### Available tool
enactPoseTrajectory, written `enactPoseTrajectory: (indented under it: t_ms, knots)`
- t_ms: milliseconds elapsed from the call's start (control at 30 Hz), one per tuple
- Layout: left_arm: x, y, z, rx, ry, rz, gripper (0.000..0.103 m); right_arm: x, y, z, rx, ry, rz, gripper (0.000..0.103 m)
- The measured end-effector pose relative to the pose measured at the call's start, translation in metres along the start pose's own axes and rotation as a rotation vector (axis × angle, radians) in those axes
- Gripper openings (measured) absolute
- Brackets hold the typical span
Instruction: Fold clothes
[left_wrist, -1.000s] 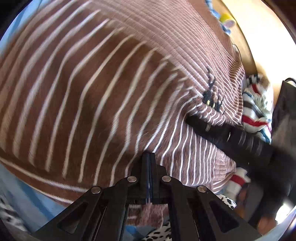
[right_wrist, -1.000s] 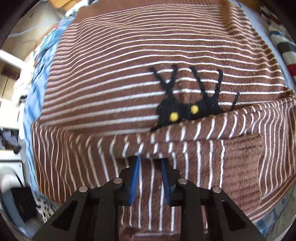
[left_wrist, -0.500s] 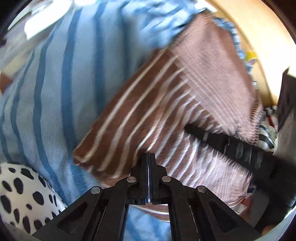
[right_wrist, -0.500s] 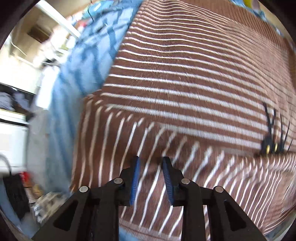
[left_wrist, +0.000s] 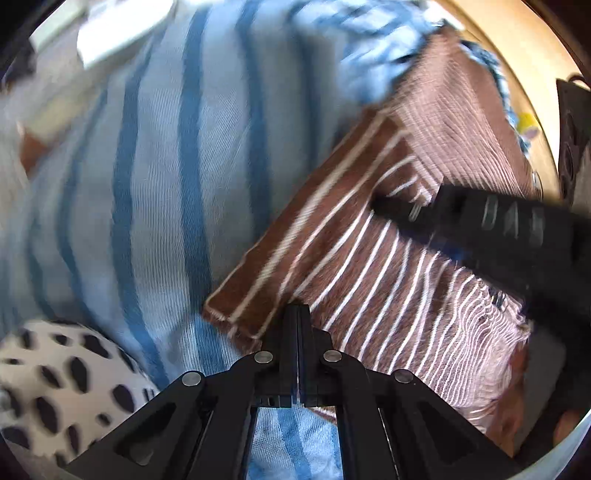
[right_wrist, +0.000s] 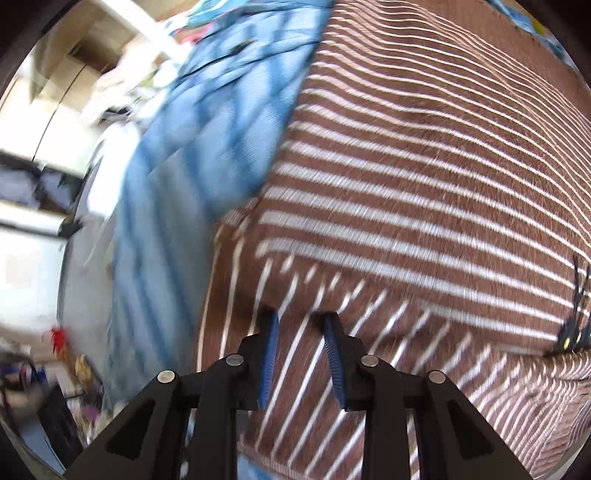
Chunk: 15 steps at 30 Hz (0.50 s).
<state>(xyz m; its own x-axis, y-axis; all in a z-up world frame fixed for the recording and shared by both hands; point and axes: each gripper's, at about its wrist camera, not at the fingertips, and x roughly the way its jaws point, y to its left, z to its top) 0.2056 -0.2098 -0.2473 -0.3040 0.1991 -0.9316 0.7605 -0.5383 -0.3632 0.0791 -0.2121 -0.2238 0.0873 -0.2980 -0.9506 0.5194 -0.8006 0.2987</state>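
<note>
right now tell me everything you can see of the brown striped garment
The brown striped garment is fuzzy, plush-looking fabric with thin white stripes and a small black motif with yellow dots. It lies partly folded on a blue striped sheet. The left gripper pinches its edge; the right gripper straddles a raised fold.

The brown striped garment (right_wrist: 424, 192) is fuzzy, ribbed cloth; the blue striped sheet (left_wrist: 155, 192) is smoother woven cloth.

No readable text, labels, brands or numbers in either view. Motion blur throughout.
</note>
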Motion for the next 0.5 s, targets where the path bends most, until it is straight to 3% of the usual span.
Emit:
enactPoseTrajectory:
  t_ms: [100, 167, 233, 300, 400, 433, 500]
  knots:
    - [-0.015, -0.007, -0.002, 0.013, 0.016, -0.006, 0.003, -0.024, -0.014, -0.015, 0.024, -0.043, 0.049, 0.028]
    - [-0.025, -0.023, -0.005, 0.057, 0.028, -0.093, 0.003, -0.051, -0.031, -0.034, 0.028, -0.109, 0.027, 0.035]
    - [-0.028, -0.045, -0.010, 0.133, 0.049, -0.200, 0.003, -0.077, -0.065, -0.071, 0.086, -0.139, -0.002, 0.038]
    - [-0.017, -0.074, -0.019, 0.211, 0.076, -0.226, 0.003, -0.101, -0.123, -0.113, 0.200, -0.136, -0.009, 0.038]
    - [0.012, -0.115, -0.034, 0.303, 0.139, -0.234, 0.003, -0.123, -0.171, -0.137, 0.317, -0.117, -0.107, 0.038]
    - [0.011, -0.117, -0.042, 0.325, 0.164, -0.233, 0.003, -0.123, -0.185, -0.144, 0.349, -0.105, -0.131, 0.038]
    - [-0.020, -0.069, -0.079, 0.340, 0.210, -0.229, 0.003, -0.129, -0.216, -0.158, 0.404, -0.095, -0.126, 0.038]
